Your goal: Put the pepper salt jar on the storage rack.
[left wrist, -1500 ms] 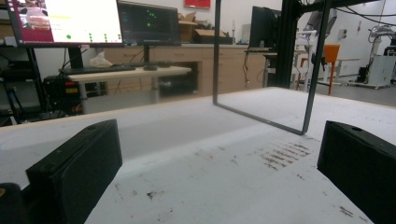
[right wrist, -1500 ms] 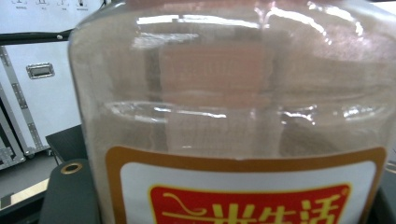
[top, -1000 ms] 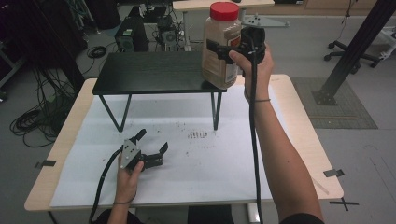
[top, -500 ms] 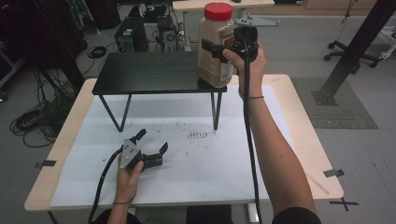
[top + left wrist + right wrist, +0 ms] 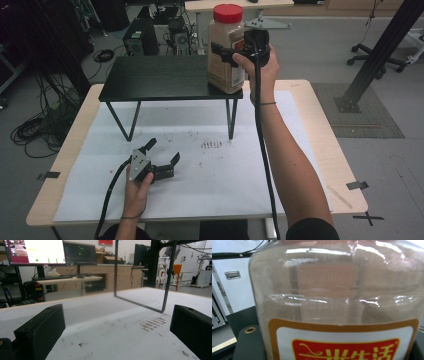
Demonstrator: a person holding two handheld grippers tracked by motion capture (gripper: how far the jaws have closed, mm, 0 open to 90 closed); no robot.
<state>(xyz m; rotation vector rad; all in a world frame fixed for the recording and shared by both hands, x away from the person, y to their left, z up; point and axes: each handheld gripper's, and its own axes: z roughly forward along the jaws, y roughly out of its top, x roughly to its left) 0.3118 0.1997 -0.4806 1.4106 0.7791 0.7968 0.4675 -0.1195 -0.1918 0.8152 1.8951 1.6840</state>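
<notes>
A large clear jar [image 5: 223,70] with a red lid [image 5: 227,11] and brownish contents is upright at the right front corner of the small black shelf [image 5: 155,77]. Its base is level with the shelf top; whether it rests there I cannot tell. My right gripper [image 5: 229,52] is shut on the jar's middle, held from the right. In the right gripper view the jar [image 5: 337,302] and its red and white label sit close up between the jaws. My left gripper [image 5: 164,150] lies open on the white paper near the front left, holding nothing [image 5: 117,340].
White paper [image 5: 280,165] covers the wooden table, with a patch of brown crumbs [image 5: 212,145] in front of the shelf. The shelf's thin metal legs [image 5: 231,120] stand on the paper. Cables and equipment [image 5: 140,40] lie on the floor behind.
The right gripper has carried the jar slightly left and down, bringing its base to the shelf's right front corner. The left gripper has stayed still.
</notes>
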